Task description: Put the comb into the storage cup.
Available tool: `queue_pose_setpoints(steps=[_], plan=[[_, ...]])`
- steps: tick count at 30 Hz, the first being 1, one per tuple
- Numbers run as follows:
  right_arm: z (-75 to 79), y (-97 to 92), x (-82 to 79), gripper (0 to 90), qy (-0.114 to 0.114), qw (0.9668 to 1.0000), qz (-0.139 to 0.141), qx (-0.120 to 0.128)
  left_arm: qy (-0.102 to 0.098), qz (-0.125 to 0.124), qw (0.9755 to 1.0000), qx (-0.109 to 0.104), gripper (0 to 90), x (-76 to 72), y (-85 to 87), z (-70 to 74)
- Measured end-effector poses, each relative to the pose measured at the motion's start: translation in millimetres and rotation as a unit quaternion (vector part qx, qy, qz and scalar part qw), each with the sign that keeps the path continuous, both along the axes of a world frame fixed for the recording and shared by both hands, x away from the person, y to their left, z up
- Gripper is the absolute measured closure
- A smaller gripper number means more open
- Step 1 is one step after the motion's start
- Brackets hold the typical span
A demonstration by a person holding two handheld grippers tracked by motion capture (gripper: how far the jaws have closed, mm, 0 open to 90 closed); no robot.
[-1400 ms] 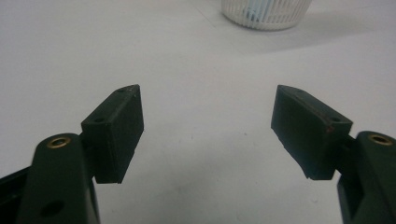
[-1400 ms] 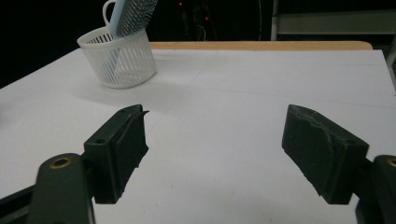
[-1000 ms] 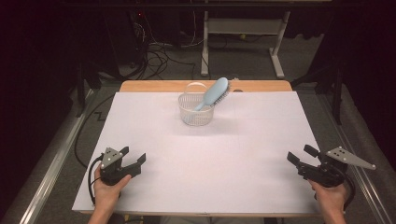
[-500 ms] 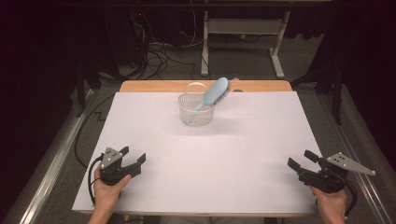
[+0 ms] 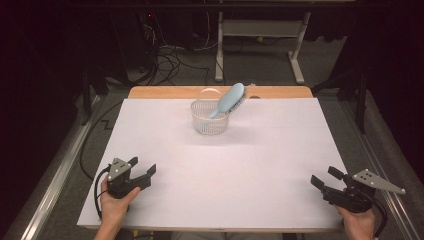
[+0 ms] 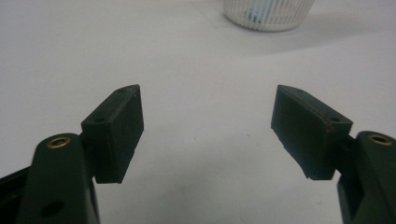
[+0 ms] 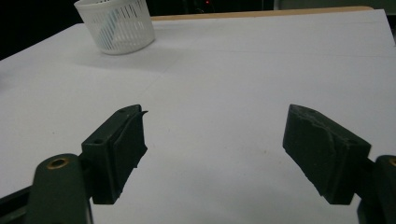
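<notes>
A white slatted basket [image 5: 209, 119] stands at the far middle of the white-covered table [image 5: 235, 165]. A light blue hairbrush [image 5: 231, 98] leans in it, handle down and head sticking out to the upper right. My left gripper [image 5: 143, 165] rests near the front left corner, held by a hand, jaws open and empty. At the front right my right gripper [image 5: 325, 176] is also open with nothing in it. In the left gripper view the open gripper [image 6: 208, 100] points toward the basket [image 6: 268, 14]. In the right gripper view the gripper [image 7: 215, 116] stands wide open, with the basket [image 7: 116, 25] far off at upper left.
A strip of wooden tabletop [image 5: 280, 92] shows beyond the white sheet's far edge. Metal rails [image 5: 55, 175] run along both sides of the table. Behind it are floor cables [image 5: 170, 60] and a desk frame [image 5: 260, 35].
The right gripper has slipped slightly toward the table's near edge. The left gripper, basket and brush have not moved.
</notes>
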State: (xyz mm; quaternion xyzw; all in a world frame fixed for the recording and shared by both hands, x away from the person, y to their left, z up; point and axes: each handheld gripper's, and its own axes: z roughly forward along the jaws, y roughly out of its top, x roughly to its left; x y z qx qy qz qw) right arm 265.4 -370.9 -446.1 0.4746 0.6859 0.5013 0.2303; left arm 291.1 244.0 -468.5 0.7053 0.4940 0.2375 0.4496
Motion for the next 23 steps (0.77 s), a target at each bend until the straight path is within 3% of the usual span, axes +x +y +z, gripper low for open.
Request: queue_pose_setpoints(steps=[7, 11, 23], plan=[[-5.1, -1.0, -2.5, 21.5, 0.003, 1.0000, 0.008, 0.000, 0.001, -0.002, 1.0000, -0.003, 26.3, 0.9, -0.6, -1.0], [-7.2, -0.4, -5.7, 22.6, -0.028, 0.9996, 0.005, 0.008, 0.001, -0.002, 1.0000, -0.002, 26.3, 1.0, -0.9, -1.1], [-9.0, -0.7, -4.3, 22.6, -0.025, 0.9996, 0.006, 0.008, 0.003, -0.001, 1.0000, -0.002, 26.3, 2.1, -1.6, -2.1]])
